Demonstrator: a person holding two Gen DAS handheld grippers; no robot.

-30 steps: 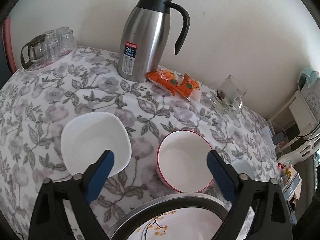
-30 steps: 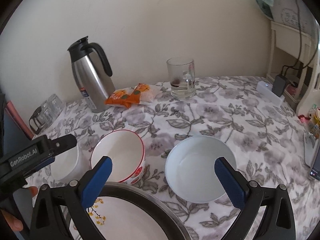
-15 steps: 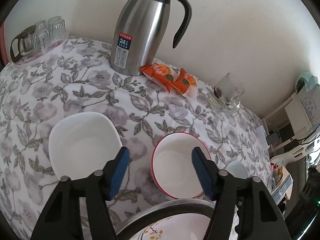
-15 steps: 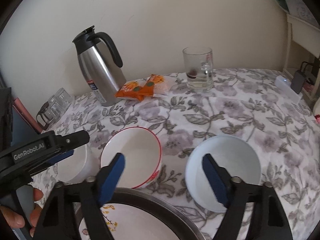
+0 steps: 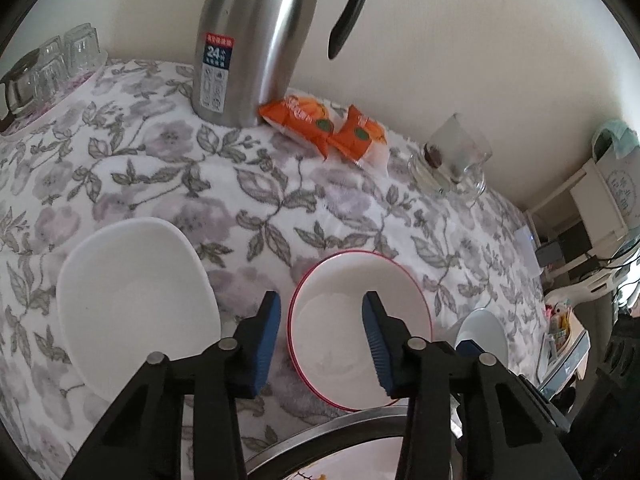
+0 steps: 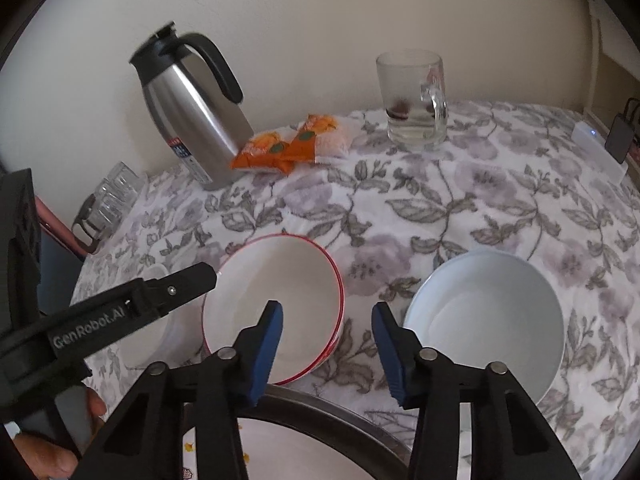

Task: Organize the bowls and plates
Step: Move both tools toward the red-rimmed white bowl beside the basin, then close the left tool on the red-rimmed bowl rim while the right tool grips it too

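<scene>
3 bowls on the floral grey-and-lilac fleecy tablecloth (image 5: 304, 200): a squarish white ceramic bowl (image 5: 136, 300) at left, a round white bowl w/ red rim (image 5: 360, 328) in the middle, a round pale-blue glossy bowl (image 6: 484, 328) at right. All upright, apart from each other. 1 white plate w/ small yellow flower print (image 6: 312, 456) lies inside 1 round steel-rimmed basin (image 6: 340, 412) at the near edge.

Far side: 1 tall brushed-steel thermos jug w/ black handle (image 5: 248, 40), 2 orange snack packets (image 5: 324, 124) just right of its base, 1 clear glass mug (image 6: 412, 100) w/ something dark at the bottom. Far left: a few small clear glasses on a tray (image 5: 48, 68); exact count unclear.

Left gripper (image 5: 320, 340): black frame, blue ribbed pads, jaws partly apart and just been closing; the red-rimmed bowl's left rim appears between the pads, contact not visible, nothing gripped. Right gripper (image 6: 328, 344): same build, jaws partly apart, also just been closing; the gap between red-rimmed and pale-blue bowl shows between its pads, nothing held. A person's fingers (image 6: 44, 460) show on the left gripper's handle, near left in the right wrist view.
</scene>
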